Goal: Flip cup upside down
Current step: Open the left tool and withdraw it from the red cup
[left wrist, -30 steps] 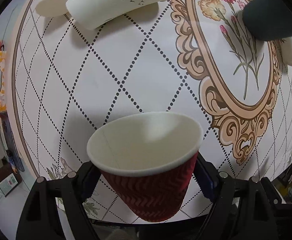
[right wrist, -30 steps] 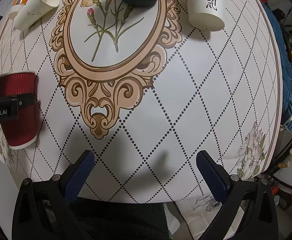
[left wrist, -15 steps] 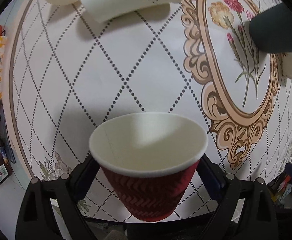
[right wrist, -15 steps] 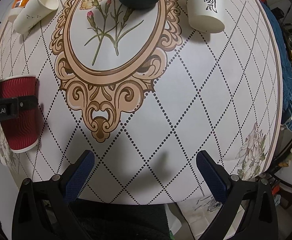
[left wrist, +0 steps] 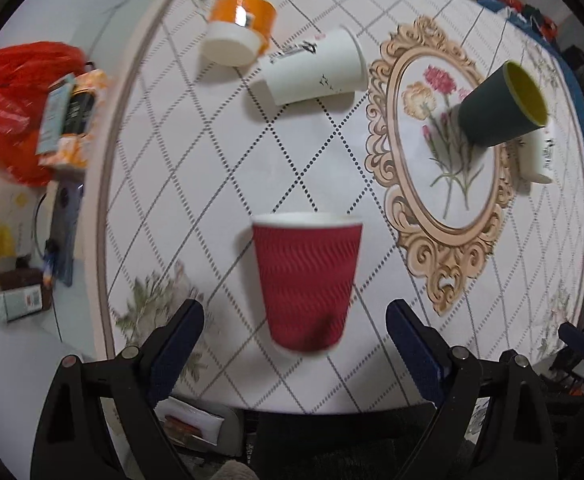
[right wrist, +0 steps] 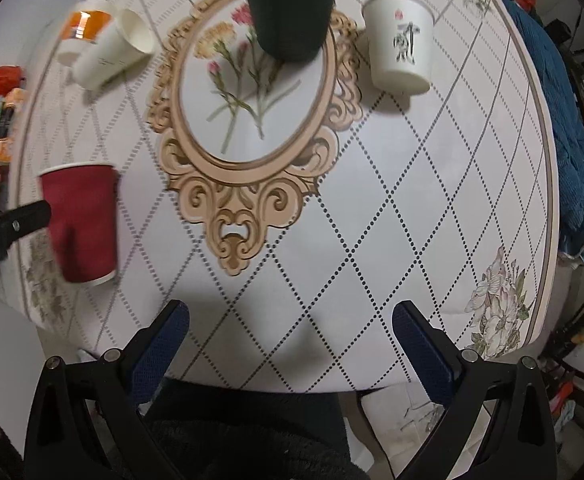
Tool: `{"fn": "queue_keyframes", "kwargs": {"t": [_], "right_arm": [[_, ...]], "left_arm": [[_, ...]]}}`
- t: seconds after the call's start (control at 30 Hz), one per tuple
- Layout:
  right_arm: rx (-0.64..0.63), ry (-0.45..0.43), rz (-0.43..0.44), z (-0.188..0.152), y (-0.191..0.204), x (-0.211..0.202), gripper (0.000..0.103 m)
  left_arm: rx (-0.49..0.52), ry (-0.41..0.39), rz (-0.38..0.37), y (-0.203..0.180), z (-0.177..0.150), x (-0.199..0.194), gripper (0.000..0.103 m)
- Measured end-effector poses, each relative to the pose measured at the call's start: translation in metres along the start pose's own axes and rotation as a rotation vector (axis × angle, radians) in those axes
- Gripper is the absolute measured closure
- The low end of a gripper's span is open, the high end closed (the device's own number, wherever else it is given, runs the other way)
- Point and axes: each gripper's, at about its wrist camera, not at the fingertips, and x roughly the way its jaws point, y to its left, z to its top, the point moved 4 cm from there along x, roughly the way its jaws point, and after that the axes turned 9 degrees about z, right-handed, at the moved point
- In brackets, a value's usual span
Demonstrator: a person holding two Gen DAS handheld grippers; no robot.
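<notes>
A red ribbed paper cup (left wrist: 307, 282) with a white rim shows blurred in the left wrist view, between and ahead of my left gripper (left wrist: 295, 334), whose blue pads stand wide apart and clear of it. In the right wrist view the cup (right wrist: 80, 221) is at the left of the table, next to the left gripper's black finger (right wrist: 10, 225). Whether it rests on the table or is in the air I cannot tell. My right gripper (right wrist: 290, 338) is open and empty over the table's near edge.
A round table with a patterned cloth (right wrist: 391, 184) holds a dark green cup (right wrist: 290, 8), a white printed cup (right wrist: 401, 46), a white cup lying on its side (left wrist: 311, 66) and an orange cup (left wrist: 238, 28). A red bag and boxes (left wrist: 32, 112) lie beyond the left edge.
My left gripper has opened and let go of the red cup, and pulled back and up. The right gripper has hardly moved.
</notes>
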Motion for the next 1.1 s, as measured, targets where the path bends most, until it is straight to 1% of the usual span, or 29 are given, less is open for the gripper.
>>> {"fn": "queue_keyframes", "kwargs": {"t": [0.2,0.37,0.53,0.6,0.7,0.87,0.9,1.0,1.1], "right_arm": [[-0.054,-0.086,0.038,-0.017,0.021,-0.050,0.000],[-0.078,-0.177,0.060,-0.032,0.035,-0.097,0.000],[-0.091,-0.233,0.084,-0.047,0.043,-0.133,0.000],[-0.092,-0.254,0.089,-0.054,0.044,-0.146,0.000],[-0.088,-0.284,0.085,-0.063,0.047,-0.162,0.000],[-0.057,-0.311,0.086,-0.078,0.053,-0.173,0.000],[-0.046,-0.314,0.085,-0.081,0.056,-0.174,0.000],[-0.024,-0.313,0.091,-0.088,0.065,-0.172,0.000],[-0.012,-0.309,0.094,-0.091,0.077,-0.167,0.000]], "left_arm": [[-0.057,-0.081,-0.005,0.005,-0.029,-0.053,0.010],[-0.094,-0.149,0.021,0.014,-0.054,-0.094,0.010],[-0.127,-0.204,0.036,0.025,-0.072,-0.125,0.010],[-0.139,-0.210,0.026,0.029,-0.080,-0.134,0.010],[-0.142,-0.216,0.010,0.035,-0.090,-0.142,0.010],[-0.126,-0.224,-0.003,0.044,-0.099,-0.145,0.010],[-0.121,-0.223,-0.015,0.047,-0.101,-0.144,0.010],[-0.110,-0.231,-0.016,0.054,-0.104,-0.141,0.010],[-0.121,-0.225,-0.021,0.067,-0.106,-0.134,0.010]]}}
